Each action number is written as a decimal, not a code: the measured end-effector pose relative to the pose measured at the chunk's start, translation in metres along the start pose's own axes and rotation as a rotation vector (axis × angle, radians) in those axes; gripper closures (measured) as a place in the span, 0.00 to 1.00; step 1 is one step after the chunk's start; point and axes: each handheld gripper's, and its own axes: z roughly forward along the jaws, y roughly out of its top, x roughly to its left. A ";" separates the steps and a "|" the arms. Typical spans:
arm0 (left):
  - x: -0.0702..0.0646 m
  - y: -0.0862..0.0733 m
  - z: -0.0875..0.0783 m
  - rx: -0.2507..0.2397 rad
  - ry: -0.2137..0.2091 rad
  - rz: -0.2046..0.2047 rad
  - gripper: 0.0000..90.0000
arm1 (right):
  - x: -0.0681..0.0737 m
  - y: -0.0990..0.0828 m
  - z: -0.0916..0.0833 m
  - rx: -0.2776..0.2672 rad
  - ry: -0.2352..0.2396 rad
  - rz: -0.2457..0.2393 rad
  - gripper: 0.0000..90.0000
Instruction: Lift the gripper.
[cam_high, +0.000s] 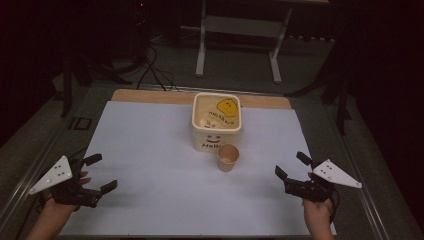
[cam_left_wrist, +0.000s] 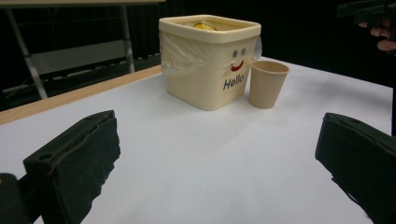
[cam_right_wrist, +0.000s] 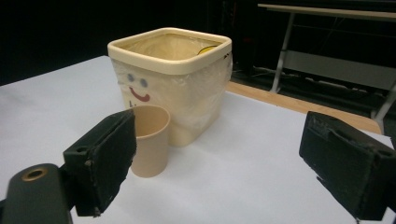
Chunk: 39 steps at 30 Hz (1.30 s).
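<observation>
A cream square bin (cam_high: 216, 122) with a smiley face and "Hello" on its front stands at the far middle of the white table (cam_high: 150, 150); a clear liner and something yellow lie inside. A tan paper cup (cam_high: 227, 157) stands upright just in front of it, empty. My left gripper (cam_high: 100, 173) rests open near the table's left front edge, far from both. My right gripper (cam_high: 290, 165) hangs open at the right front, a short way right of the cup. In the left gripper view the bin (cam_left_wrist: 210, 60) and cup (cam_left_wrist: 267, 84) lie ahead; in the right gripper view the cup (cam_right_wrist: 150, 140) stands beside the bin (cam_right_wrist: 177, 79).
A wooden strip (cam_high: 150, 96) borders the table's far edge. Beyond it stand a white desk frame (cam_high: 240, 45) and cables on a dark floor. Metal rails run along both sides of the table.
</observation>
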 end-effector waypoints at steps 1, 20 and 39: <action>0.001 0.000 0.000 -0.004 -0.003 -0.004 0.01 | 0.000 0.000 0.000 0.000 0.001 -0.003 0.13; -0.001 0.003 0.002 -0.010 -0.031 -0.013 0.01 | 0.005 0.032 -0.005 -0.010 0.129 -0.011 0.12; -0.002 0.005 0.001 -0.009 -0.034 -0.011 0.01 | 0.015 0.063 0.033 0.141 0.355 -0.098 0.18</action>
